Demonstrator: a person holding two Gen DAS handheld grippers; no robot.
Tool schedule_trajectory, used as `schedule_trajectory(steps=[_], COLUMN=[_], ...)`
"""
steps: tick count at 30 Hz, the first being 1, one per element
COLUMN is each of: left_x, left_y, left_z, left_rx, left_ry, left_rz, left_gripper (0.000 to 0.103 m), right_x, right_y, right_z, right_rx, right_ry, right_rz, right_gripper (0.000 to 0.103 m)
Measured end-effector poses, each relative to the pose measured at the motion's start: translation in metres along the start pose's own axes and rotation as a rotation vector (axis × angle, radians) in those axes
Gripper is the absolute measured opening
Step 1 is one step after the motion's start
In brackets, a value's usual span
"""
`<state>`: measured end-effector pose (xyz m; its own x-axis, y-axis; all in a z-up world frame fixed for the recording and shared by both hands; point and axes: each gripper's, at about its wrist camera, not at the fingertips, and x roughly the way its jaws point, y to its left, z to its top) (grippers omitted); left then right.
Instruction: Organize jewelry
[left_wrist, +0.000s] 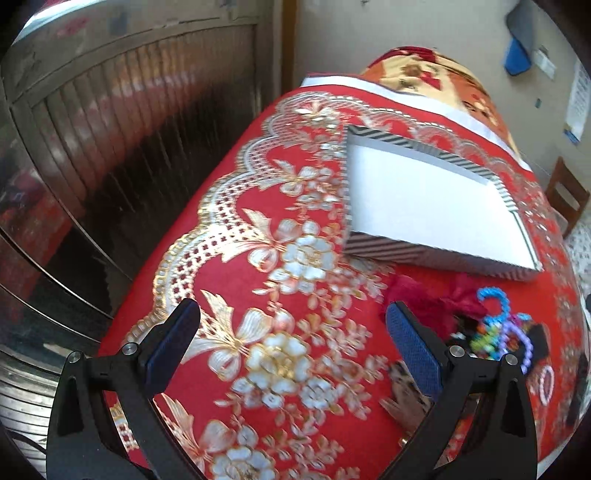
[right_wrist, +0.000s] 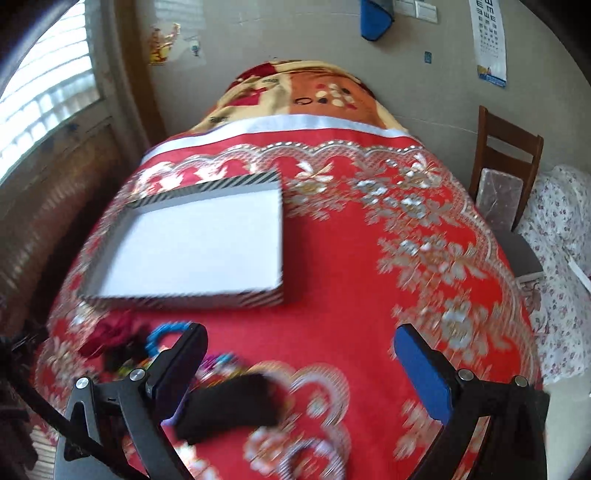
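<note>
The left gripper (left_wrist: 291, 332) gapes wide, empty, over bare tablecloth (left_wrist: 229, 229) left of the striped tray (left_wrist: 384, 251). The jewelry pile (left_wrist: 495, 332) lies just below the tray's near edge. The right gripper (right_wrist: 299, 354) is spread wide, empty, above open cloth right of the tray.

Left gripper (left_wrist: 291, 328): jaws spread wide, nothing between them; black arms rise from lower frame edge, blue pads (left_wrist: 410, 350) face inward; raised above surface, tilted down and forward.

Right gripper (right_wrist: 299, 350): jaws likewise spread wide, nothing gripped; black arms, blue pads (right_wrist: 421, 365) inward; raised above surface, pitched downward. View motion-blurred.
</note>
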<state>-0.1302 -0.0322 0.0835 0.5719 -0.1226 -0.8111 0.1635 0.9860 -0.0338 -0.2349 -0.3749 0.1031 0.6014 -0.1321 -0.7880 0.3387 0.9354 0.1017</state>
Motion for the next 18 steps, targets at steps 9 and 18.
schedule_trajectory(steps=[9, 18], left_x=[-0.023, -0.038], left_y=[-0.020, -0.022], left_z=[-0.017, -0.029], left_rx=[0.064, 0.083], left_ry=[-0.016, -0.045], left_rz=[-0.039, -0.064], left_gripper=[0.101, 0.101], right_x=[-0.022, -0.029], right_y=[0.043, 0.079], right_z=[-0.045, -0.067], right_rx=[-0.026, -0.084], right_ry=[-0.011, -0.012], right_rz=[0.038, 0.076], right_gripper=[0.100, 0.100])
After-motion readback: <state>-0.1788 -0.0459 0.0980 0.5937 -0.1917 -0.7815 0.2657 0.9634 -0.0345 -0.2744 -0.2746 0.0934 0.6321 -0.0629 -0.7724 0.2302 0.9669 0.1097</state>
